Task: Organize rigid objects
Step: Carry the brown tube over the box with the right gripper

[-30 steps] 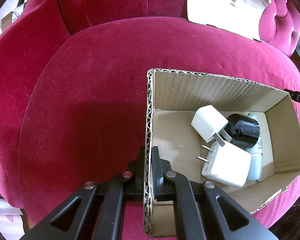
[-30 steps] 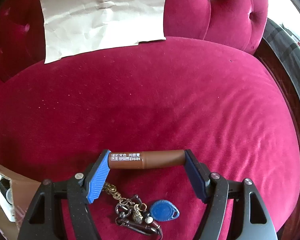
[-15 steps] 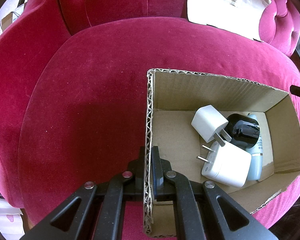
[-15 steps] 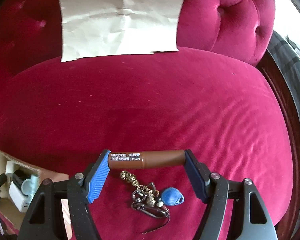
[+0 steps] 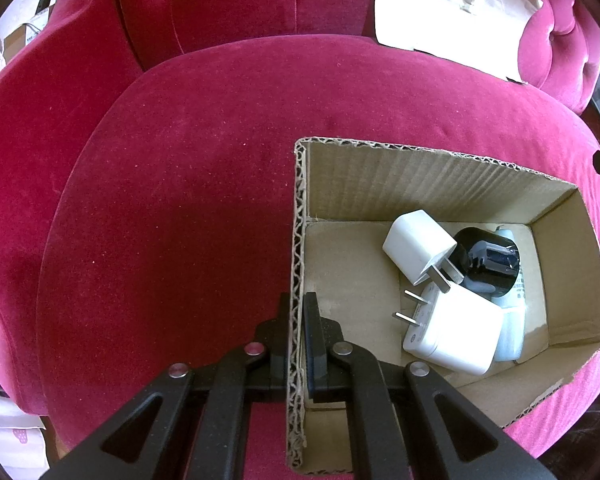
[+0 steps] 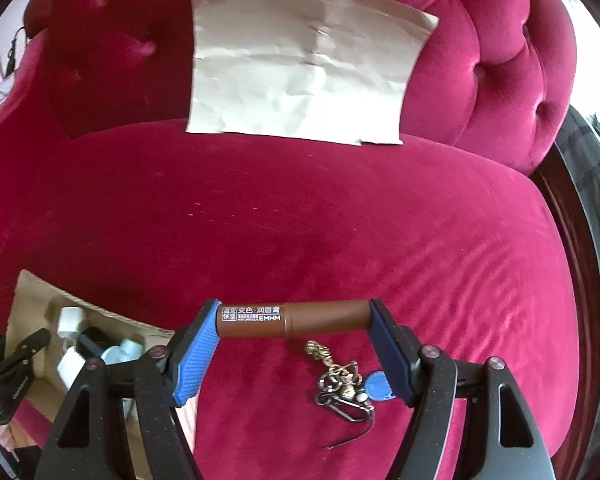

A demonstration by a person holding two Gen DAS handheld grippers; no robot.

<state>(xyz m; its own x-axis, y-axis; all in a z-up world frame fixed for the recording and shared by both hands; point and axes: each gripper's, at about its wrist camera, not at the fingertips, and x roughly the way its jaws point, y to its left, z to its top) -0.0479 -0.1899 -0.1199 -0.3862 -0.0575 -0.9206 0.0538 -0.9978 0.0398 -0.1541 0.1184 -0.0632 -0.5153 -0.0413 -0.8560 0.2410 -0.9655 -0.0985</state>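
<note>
My right gripper (image 6: 296, 322) is shut endwise on a brown lip-balm tube (image 6: 320, 319), held lengthwise between the blue pads above the red seat. A key ring with a blue fob (image 6: 350, 386) lies on the cushion just beneath it. My left gripper (image 5: 299, 332) is shut on the left wall of an open cardboard box (image 5: 299, 240). Inside the box lie a small white charger (image 5: 418, 244), a larger white plug adapter (image 5: 456, 334), a black rounded object (image 5: 486, 262) and a pale blue bottle (image 5: 510, 336). In the right wrist view the box (image 6: 32, 296) sits at lower left, with the left gripper (image 6: 16, 364) on it.
Everything rests on a red velvet armchair seat (image 5: 180, 200) with a tufted back. A creased sheet of brown paper (image 6: 300, 60) leans against the backrest. Dark floor and a striped fabric (image 6: 584, 184) lie beyond the seat's right edge.
My right gripper has risen and drifted left with the tube, so the key ring looks smaller and the box has come into its view. The left gripper and box have stayed put.
</note>
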